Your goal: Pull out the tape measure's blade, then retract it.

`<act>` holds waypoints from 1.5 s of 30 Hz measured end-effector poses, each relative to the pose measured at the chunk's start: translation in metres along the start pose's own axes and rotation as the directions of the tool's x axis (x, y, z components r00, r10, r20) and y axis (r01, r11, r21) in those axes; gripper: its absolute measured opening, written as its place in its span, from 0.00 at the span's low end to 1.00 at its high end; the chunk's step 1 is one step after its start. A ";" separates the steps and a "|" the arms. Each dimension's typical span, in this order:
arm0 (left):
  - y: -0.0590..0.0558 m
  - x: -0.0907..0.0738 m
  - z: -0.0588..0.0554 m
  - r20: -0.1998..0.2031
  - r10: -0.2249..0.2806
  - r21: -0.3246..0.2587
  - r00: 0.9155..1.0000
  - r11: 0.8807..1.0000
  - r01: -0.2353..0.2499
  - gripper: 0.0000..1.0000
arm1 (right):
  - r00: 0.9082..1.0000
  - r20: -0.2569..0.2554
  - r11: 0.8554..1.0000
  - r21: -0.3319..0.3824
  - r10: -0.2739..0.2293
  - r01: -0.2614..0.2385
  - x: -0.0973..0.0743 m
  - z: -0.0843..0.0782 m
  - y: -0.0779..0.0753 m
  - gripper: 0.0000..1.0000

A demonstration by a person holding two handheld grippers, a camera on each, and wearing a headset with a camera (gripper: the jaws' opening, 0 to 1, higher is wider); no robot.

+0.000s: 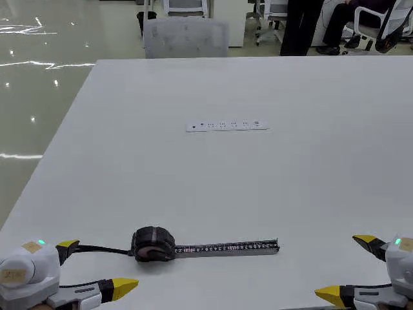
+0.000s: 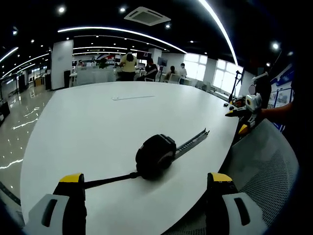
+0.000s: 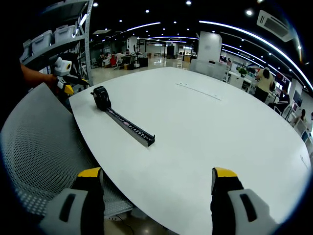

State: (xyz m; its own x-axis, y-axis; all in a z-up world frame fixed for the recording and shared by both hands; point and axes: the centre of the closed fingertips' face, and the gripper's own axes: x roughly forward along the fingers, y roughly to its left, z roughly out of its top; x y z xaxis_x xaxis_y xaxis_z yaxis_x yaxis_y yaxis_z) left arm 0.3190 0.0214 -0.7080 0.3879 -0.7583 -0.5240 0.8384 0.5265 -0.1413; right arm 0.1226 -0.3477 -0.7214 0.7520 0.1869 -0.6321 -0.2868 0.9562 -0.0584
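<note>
A black tape measure lies on the white table near its front edge, its blade drawn out to the right and a black strap trailing left. My left gripper stands open just left of the case, its jaws on either side of the strap end. In the left gripper view the tape measure lies just ahead of the open yellow-tipped left gripper. My right gripper stands open at the front right, apart from the blade tip. In the right gripper view the tape measure and blade lie far left of the right gripper.
A white power strip lies flat in the table's middle. A grey chair stands at the far edge, with people seated beyond at the back right. A grey mesh chair back is close to the front edge.
</note>
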 end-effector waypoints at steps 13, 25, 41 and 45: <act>0.002 0.003 -0.003 -0.018 0.027 -0.006 0.999 1.000 -0.027 1.00 | 1.000 -0.008 1.000 0.009 0.019 -0.019 -0.001 -0.004 0.003 0.95; 0.002 0.006 -0.003 -0.025 0.026 0.006 0.999 1.000 -0.026 1.00 | 1.000 -0.008 1.000 0.010 0.029 -0.029 0.001 -0.006 0.003 0.97; -0.014 0.019 0.017 -0.062 0.028 -0.029 0.998 0.999 -0.030 1.00 | 0.998 -0.031 0.999 -0.017 0.050 -0.051 0.000 -0.002 0.001 0.96; -0.020 0.024 0.028 -0.064 0.046 -0.049 0.997 0.998 -0.049 1.00 | 0.997 -0.036 0.997 -0.050 0.062 -0.064 0.000 0.007 -0.001 0.96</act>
State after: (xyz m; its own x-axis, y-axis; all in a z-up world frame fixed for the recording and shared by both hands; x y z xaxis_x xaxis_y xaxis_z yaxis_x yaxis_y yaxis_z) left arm 0.3224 -0.0183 -0.6945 0.4009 -0.7069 -0.5827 0.7985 0.5815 -0.1560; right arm 0.1269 -0.3474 -0.7163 0.7113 0.2376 -0.6615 -0.3635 0.9299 -0.0569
